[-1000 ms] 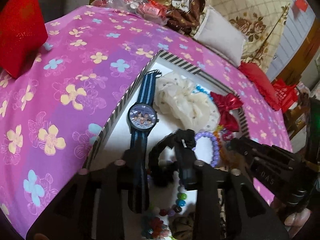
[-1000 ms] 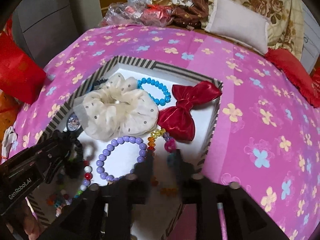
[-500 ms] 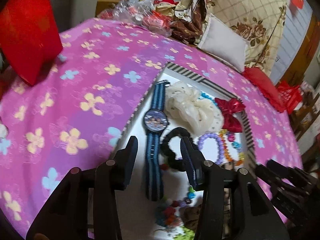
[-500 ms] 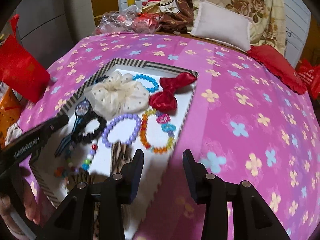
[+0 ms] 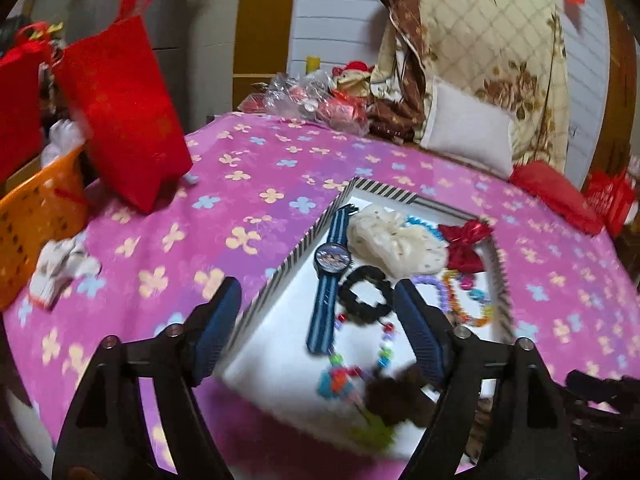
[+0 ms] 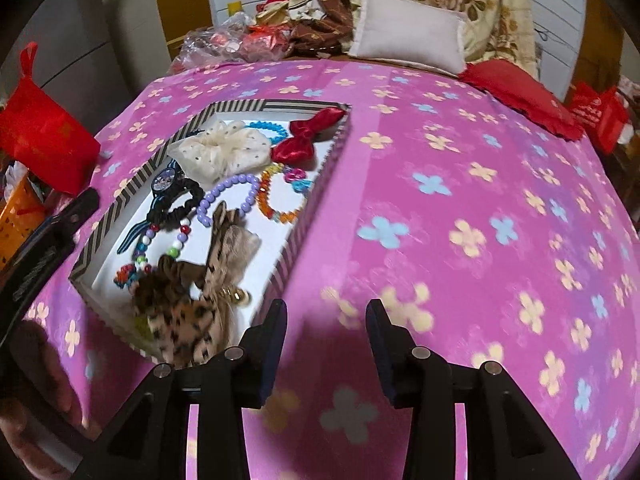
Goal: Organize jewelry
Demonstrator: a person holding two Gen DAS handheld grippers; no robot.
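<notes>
On the bed, at centre: striped tray (image 6: 120, 204) already holds everything visible. Left to right in the right wrist view: watch (image 6: 165, 179) at 9 o'clock, black hair tie (image 6: 176, 205), purple bracelet (image 6: 224, 196), orange bracelet (image 6: 276, 196) at 3; leopard scrunchie (image 6: 188, 312) at 6. Left tongs (image 5: 316, 332) empty and opening; right tongs (image 6: 326, 344) part open, empty. No loose jewelry seen outside; task looks near done.

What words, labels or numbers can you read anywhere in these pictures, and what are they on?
Nothing reads clearly.
Left tongs, jaws opening with nothing gripped: side lettering, too blurred.
Red bag: gold print, too blurred.
Watch dial: a picture, no readable numbers.
</notes>
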